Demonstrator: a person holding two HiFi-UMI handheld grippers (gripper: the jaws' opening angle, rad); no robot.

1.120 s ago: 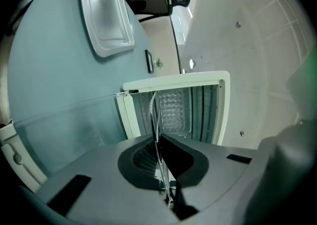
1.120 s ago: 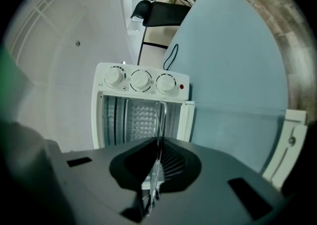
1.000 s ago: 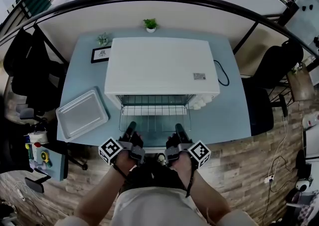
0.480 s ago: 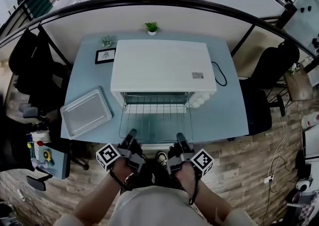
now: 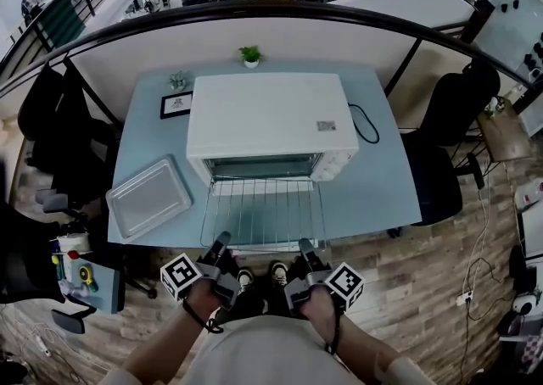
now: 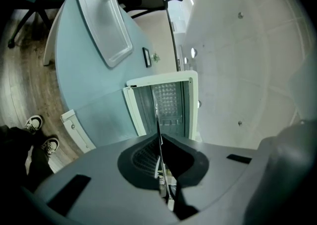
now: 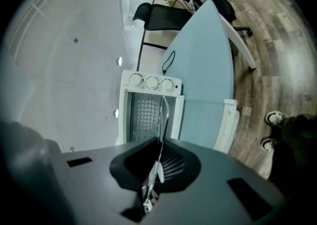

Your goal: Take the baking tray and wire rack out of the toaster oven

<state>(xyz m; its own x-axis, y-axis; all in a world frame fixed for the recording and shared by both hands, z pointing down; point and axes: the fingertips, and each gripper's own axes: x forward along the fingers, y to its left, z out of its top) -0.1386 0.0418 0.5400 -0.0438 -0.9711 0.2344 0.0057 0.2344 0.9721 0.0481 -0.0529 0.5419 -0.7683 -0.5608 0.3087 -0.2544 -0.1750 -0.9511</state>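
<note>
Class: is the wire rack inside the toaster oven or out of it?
Nearly out: the wire rack sticks forward from the mouth of the toaster oven, with the left claw and right claw shut on its near edge.

The pale blue rectangular table (image 5: 382, 188) carries a white box-shaped toaster oven (image 5: 267, 116) at its middle, the oven's open mouth turned toward the near edge. Left of the oven and well apart from it, a shallow silver metal baking tray (image 5: 148, 198) lies flat and askew near the front left corner. Behind the tray are a small black-framed picture (image 5: 176, 105) and a tiny green potted plant (image 5: 176, 81). A thin black cord (image 5: 365, 125) loops on the tabletop just right of the oven
</note>
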